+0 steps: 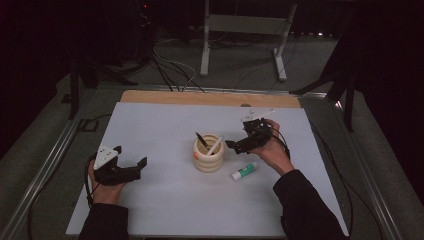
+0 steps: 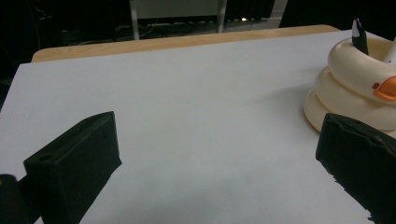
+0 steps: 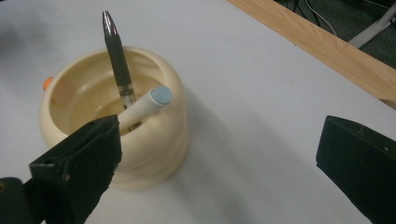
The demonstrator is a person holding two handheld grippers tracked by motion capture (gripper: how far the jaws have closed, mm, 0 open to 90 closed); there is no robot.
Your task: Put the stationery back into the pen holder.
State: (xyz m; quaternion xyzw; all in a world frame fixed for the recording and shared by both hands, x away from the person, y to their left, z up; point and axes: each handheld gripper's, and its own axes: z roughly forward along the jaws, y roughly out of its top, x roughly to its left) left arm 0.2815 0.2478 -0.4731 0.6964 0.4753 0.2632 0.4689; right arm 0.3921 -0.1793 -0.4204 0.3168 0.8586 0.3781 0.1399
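A cream ringed cup [image 1: 209, 163] with an orange bump stands mid-mat, holding a dark pen [image 1: 201, 139] and a white pen [image 1: 215, 145]. In the right gripper view the cup [image 3: 154, 154] sits left of centre, with the dark pen [image 3: 116, 56] upright and the white pen [image 3: 144, 105] leaning. My right gripper [image 1: 238, 138] hovers open just right of the cup; its jaws [image 3: 219, 140] are wide apart with nothing between them. My left gripper [image 1: 131, 158] rests open at the mat's left, pointing toward the cup [image 2: 355, 88]; between its jaws [image 2: 217, 135] lies bare mat.
A small glue stick [image 1: 244, 171] with a green label lies on the white mat [image 1: 165, 200], right of the cup and below my right hand. A wooden table edge [image 1: 210, 98] runs along the far side. Desk legs and cables stand on the floor beyond.
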